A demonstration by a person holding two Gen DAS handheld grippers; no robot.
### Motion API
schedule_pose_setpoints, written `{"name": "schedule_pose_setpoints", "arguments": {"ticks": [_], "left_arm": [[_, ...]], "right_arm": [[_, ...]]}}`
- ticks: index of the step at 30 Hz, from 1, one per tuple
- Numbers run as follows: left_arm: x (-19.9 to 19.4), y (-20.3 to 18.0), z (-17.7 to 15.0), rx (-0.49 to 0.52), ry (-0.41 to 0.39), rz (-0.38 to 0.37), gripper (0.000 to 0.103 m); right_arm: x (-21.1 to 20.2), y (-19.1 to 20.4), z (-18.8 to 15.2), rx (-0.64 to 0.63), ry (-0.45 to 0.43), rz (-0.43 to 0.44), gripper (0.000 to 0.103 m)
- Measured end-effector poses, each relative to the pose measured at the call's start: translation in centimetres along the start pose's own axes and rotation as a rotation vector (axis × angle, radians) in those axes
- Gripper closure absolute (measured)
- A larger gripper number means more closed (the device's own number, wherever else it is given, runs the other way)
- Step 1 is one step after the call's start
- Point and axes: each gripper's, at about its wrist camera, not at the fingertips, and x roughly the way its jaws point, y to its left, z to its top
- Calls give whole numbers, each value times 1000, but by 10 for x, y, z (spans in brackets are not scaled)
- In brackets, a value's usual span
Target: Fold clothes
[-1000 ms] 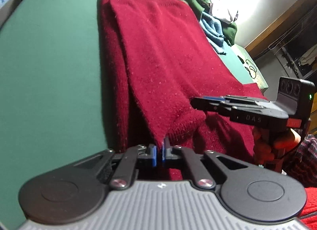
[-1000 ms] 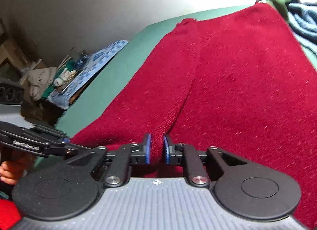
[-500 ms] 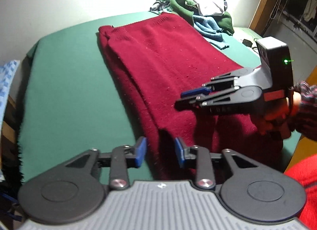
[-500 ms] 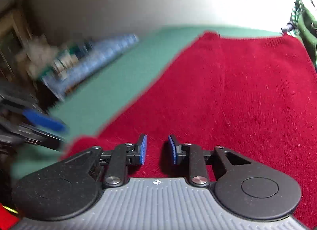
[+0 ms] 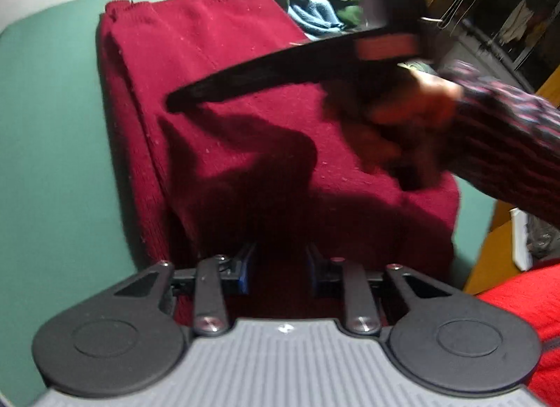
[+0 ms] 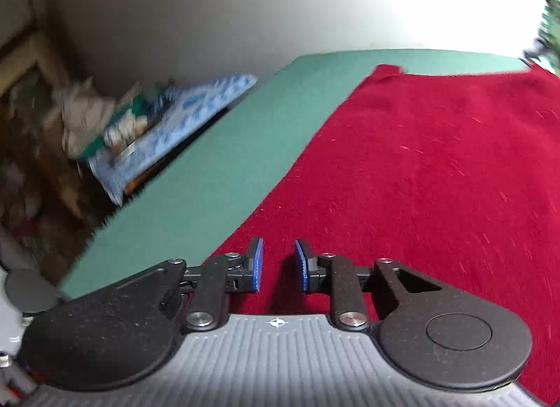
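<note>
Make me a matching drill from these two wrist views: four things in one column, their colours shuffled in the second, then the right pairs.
Things
1. sweater spread out for folding
2. table cover under it
3. pads of the right tongs
4. sleeve of the person

Colours
A. green
B. dark, with a red and white check
C. deep red
D. blue

Pairs: 1-C, 2-A, 3-D, 4-B
</note>
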Motion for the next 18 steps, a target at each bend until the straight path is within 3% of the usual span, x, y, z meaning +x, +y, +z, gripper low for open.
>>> {"name": "schedule_pose_setpoints", "arguments": {"ticks": [3,5,7,10,12,15,18], "left_arm": [[-3,6,-6,-48,11,-36,76],[-4,9,-11,-71,14,-54,76],[-5,10,-15,-81,11,-59,76],[-6,12,-16,-107,8,-65,76],[-11,12,-10,-115,-8,-53,77],[-22,7,-6,-85,-53,-35,77],[-15,5,-4,-74,-39,-56,77]], "right_arm": [[24,-7,15,-22,1,-19,83],[39,-17,26,8,-13,-39,95],[50,-23,33,48,-38,-63,97],[59,-12,35,11,-67,-92,93],[49,-5,32,-3,-68,-90,86],[22,-2,17,31,-70,-17,86],[-6,-4,-2,78,-54,-8,86]]}}
